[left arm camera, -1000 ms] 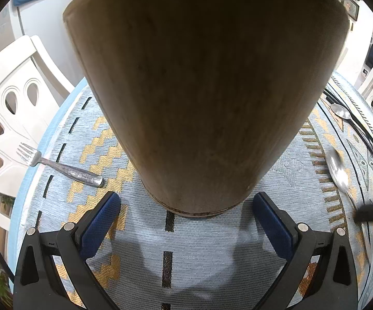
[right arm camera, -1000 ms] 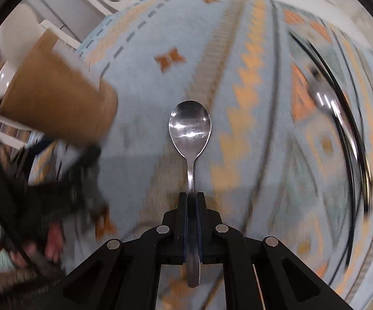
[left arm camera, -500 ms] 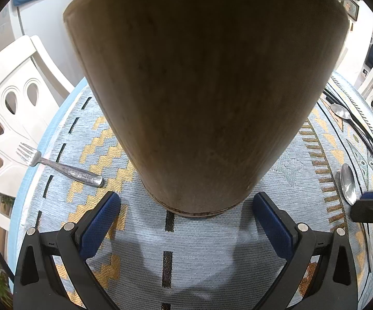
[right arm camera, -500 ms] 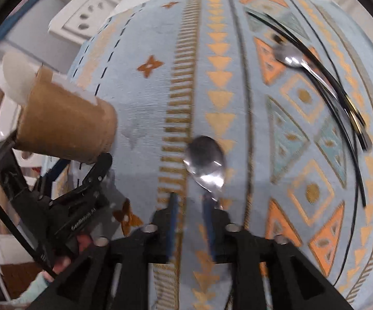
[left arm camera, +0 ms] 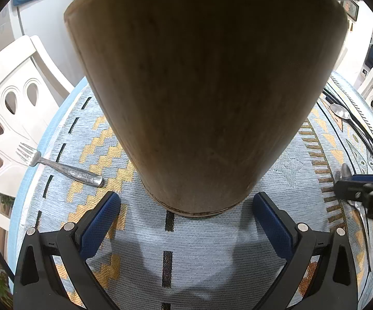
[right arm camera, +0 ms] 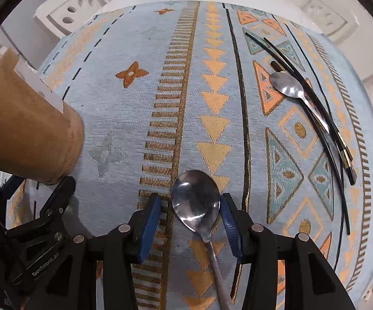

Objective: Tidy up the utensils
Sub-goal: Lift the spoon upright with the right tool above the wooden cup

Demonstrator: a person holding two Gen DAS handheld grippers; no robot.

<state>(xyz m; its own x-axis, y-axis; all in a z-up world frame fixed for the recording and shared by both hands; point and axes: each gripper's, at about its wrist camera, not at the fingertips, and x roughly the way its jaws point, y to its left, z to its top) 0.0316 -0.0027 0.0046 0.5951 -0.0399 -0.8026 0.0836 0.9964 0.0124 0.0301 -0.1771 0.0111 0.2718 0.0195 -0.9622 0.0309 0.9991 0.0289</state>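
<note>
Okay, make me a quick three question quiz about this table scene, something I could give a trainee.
1. True or false: the right gripper is clamped on the near spoon.
2. Which utensil lies left of the wooden holder? A fork B knife C ladle
3. What lies alongside the far spoon?

Key: 1 false, its jaws have just been opening, with the bowl lying between them. 2 A, the fork. 3 black chopsticks.
</note>
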